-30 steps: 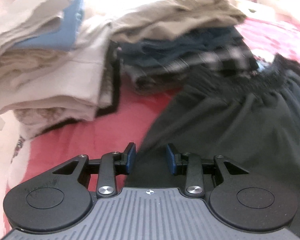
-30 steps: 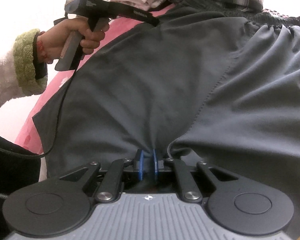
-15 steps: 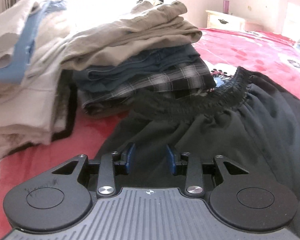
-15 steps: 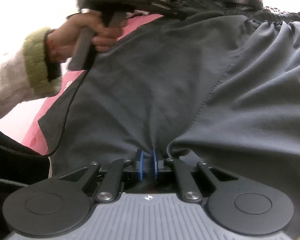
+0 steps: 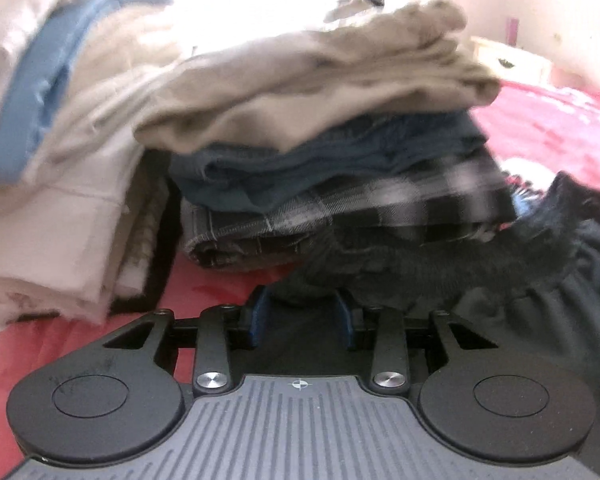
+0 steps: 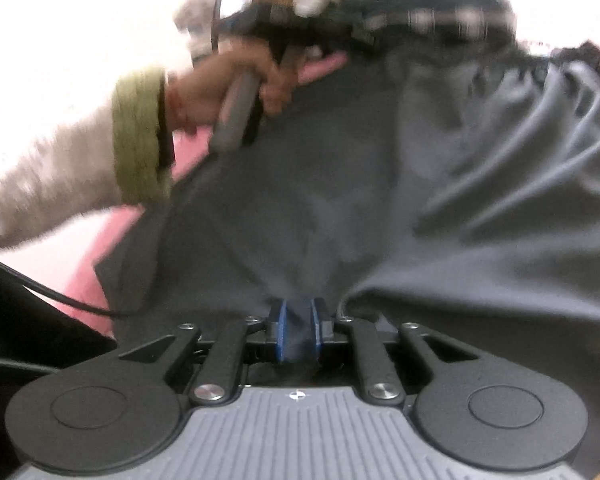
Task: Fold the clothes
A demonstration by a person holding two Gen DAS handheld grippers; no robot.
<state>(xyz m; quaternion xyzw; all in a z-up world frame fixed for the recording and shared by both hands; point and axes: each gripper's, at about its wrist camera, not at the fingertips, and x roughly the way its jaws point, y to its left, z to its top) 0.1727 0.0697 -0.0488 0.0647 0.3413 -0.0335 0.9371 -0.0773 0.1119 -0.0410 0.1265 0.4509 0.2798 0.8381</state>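
Dark grey shorts (image 6: pixel 380 184) lie unfolded on the red bed (image 5: pixel 548 128). Right gripper (image 6: pixel 298 330) pinches their hem; left gripper (image 5: pixel 300 314) gapes at the waistband. Folded piles (image 5: pixel 320 140) sit beyond.

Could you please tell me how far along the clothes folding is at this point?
Done: two folded stacks already sit on the red bedspread. In hand: the dark shorts lie spread flat; the right gripper pinches their near edge, while the left gripper is open at the elastic waistband. Left: gripping the waistband, folding the shorts and stacking them.
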